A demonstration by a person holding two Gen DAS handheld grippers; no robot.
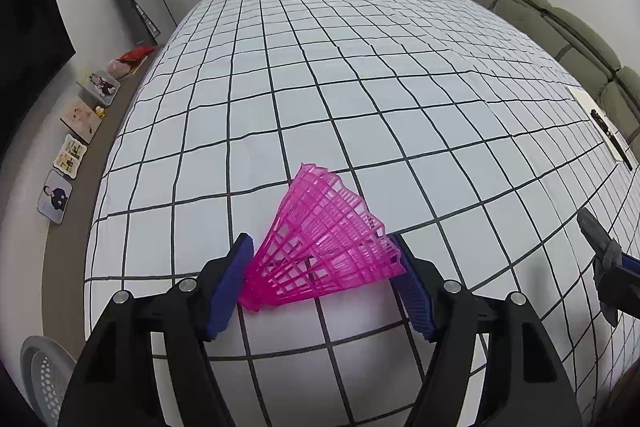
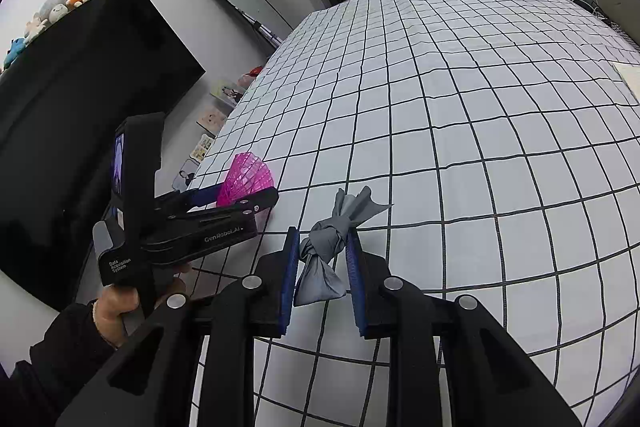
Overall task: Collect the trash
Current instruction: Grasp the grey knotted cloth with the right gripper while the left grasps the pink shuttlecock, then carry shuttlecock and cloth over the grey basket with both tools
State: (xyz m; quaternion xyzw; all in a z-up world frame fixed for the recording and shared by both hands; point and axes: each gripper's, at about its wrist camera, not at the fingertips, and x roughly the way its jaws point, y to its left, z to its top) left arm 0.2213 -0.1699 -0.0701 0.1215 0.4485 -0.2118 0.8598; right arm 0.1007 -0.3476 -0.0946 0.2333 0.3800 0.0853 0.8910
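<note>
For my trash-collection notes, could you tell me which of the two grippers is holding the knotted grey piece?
The right gripper, shut on the knotted grey cloth. The left gripper instead brackets the pink plastic shuttlecock on the checked sheet.

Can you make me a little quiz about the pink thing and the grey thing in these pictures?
1. True or false: the pink shuttlecock lies between the left gripper's blue pads.
2. What does the right gripper pinch? A) a spoon B) a knotted grey bag C) a sock
3. Fill in: both things are over a white cloth with black ____ lines.

Key: 1 true. 2 B, the knotted grey bag. 3 grid.
</note>
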